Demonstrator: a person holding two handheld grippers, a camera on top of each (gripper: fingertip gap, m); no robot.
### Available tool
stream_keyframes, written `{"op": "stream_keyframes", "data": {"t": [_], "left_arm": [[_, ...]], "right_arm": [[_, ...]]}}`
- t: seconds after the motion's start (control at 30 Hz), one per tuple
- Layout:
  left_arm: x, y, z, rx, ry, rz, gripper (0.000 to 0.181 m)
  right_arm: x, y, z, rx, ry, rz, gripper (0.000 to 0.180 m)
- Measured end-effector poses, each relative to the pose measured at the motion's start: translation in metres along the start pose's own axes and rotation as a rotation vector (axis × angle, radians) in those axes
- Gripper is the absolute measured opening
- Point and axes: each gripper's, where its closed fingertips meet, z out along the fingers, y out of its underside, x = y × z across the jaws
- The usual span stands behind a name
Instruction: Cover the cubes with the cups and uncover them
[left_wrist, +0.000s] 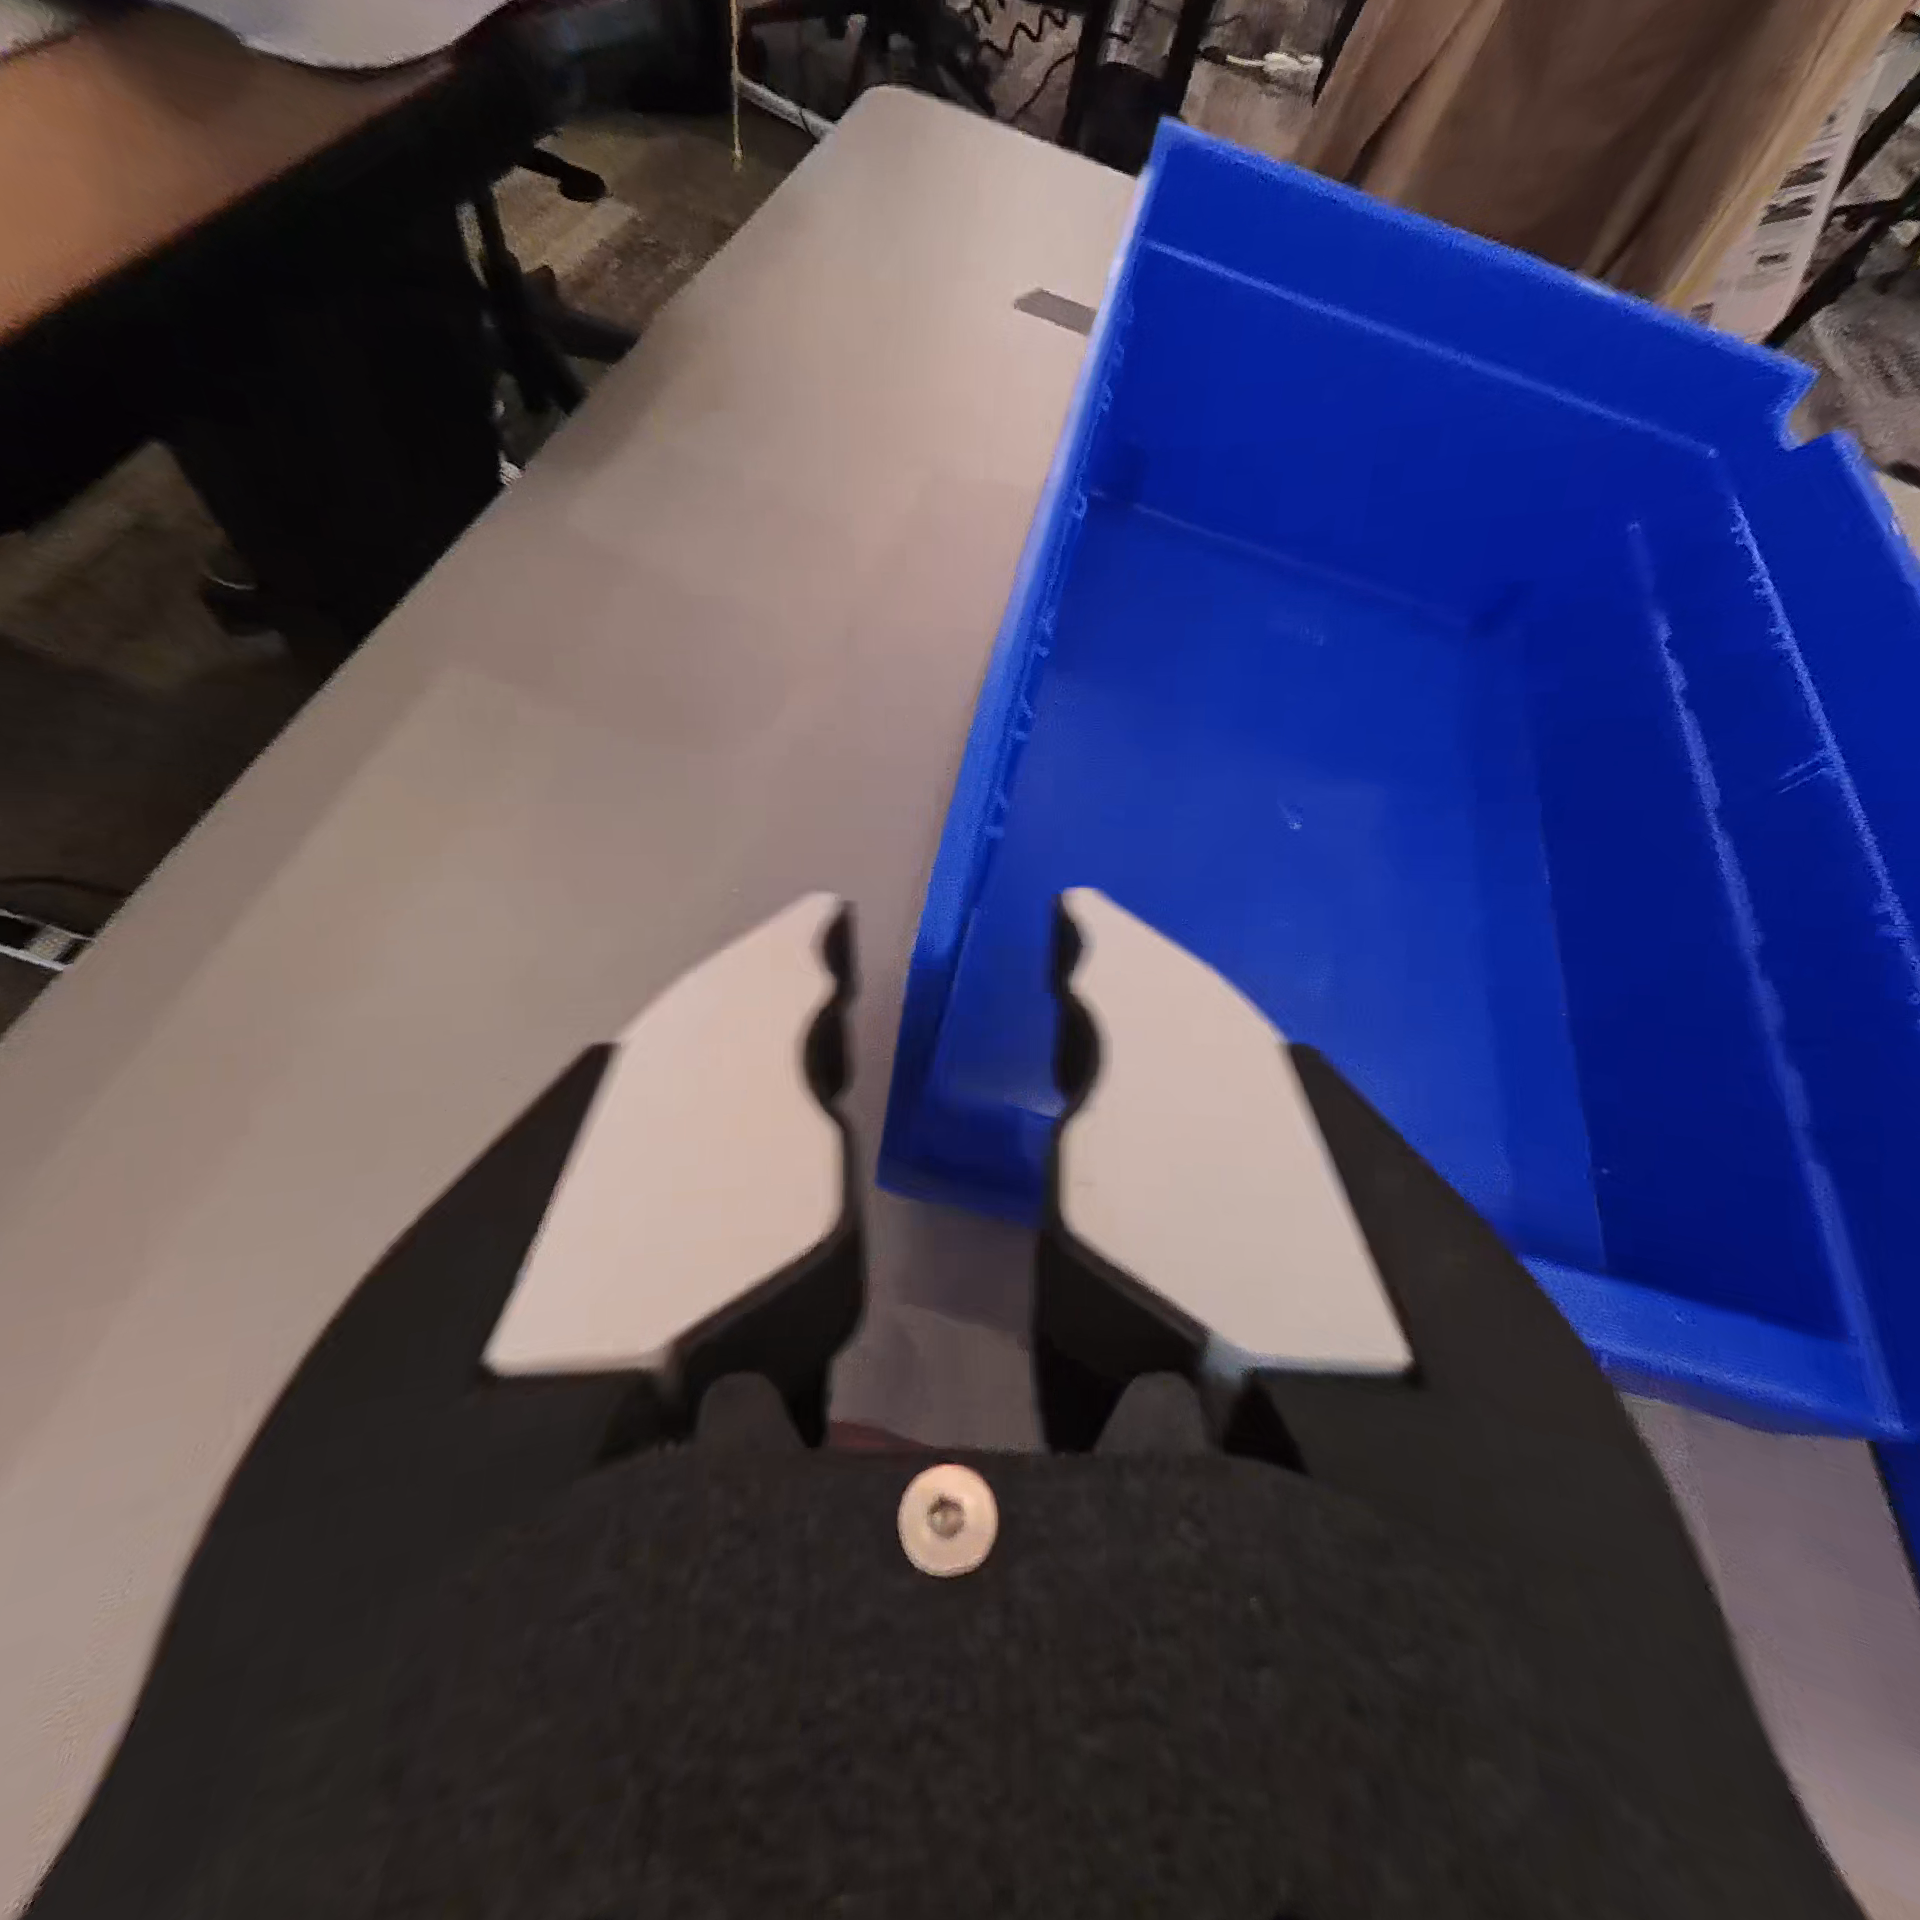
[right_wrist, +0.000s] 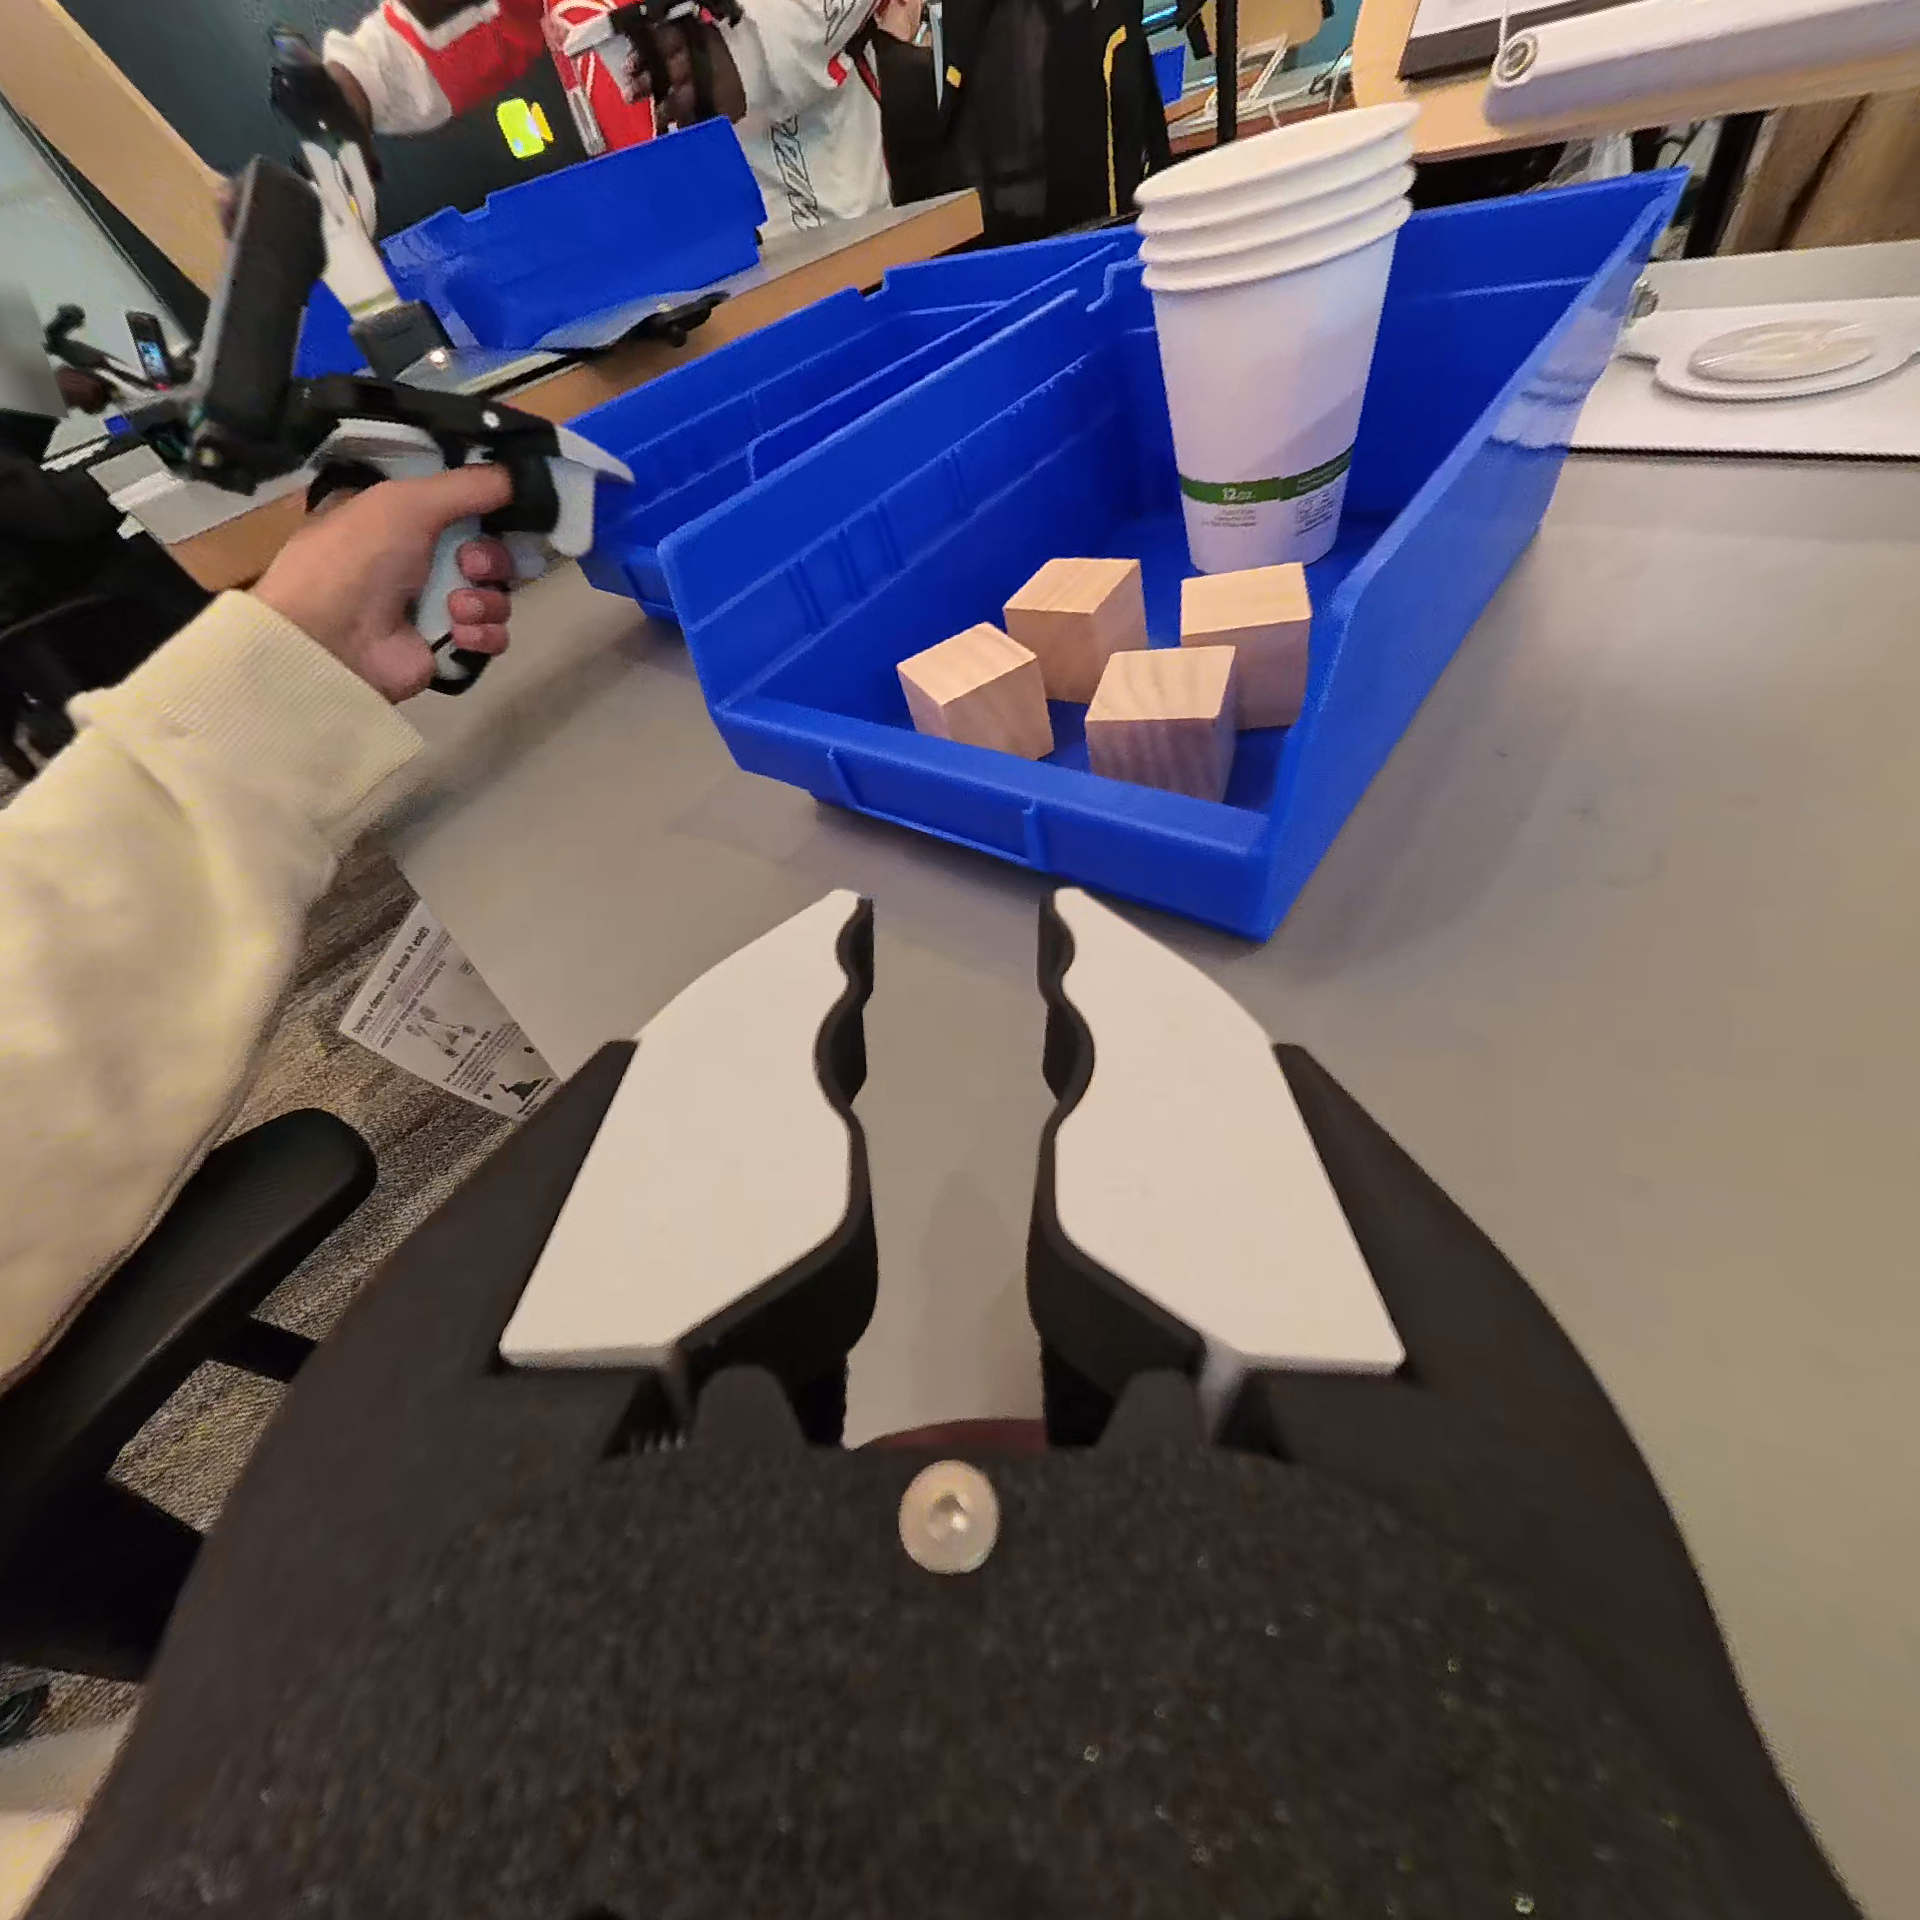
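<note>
On the grey table (right_wrist: 1558, 831) sits a blue bin (right_wrist: 1143, 862) holding the task's things — four pale wood cubes (right_wrist: 1075, 623) clustered near its front wall, grain visible, some tilted and touching each other, and behind them a stack of white paper cups (right_wrist: 1273, 343), upright, rims nested at top, green band near the base. Right gripper (right_wrist: 956, 914) hovers over bare table just in front of the bin, fingers a little apart, nothing between them. Left gripper (left_wrist: 956, 914) also slightly spread and empty, tips over the near corner of a second blue bin (left_wrist: 1403, 779) that shows nothing inside. From the right wrist view the left gripper (right_wrist: 582, 457) is held in a hand (right_wrist: 395, 582) with a cream sleeve (right_wrist: 156, 883), well left of the cubes' bin.
</note>
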Motion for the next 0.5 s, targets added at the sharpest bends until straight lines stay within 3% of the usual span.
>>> {"op": "stream_keyframes", "data": {"t": [0.03,0.07,0.23,0.5], "left_arm": [[-0.001,0.003,0.003,-0.016,0.010,-0.006,0.012],[-0.001,0.005,0.002,-0.018,0.023,-0.006,0.010],[0.004,0.027,-0.033,-0.001,-0.010,0.044,0.003],[-0.007,0.093,-0.151,0.063,-0.181,0.036,0.004]], "right_arm": [[-0.002,0.001,0.002,-0.008,-0.005,-0.001,0.030],[-0.005,0.002,0.005,-0.017,-0.010,-0.004,0.030],[-0.037,0.021,0.030,-0.131,-0.068,-0.063,0.033],[-0.105,0.020,0.096,-0.164,-0.097,-0.141,0.039]]}}
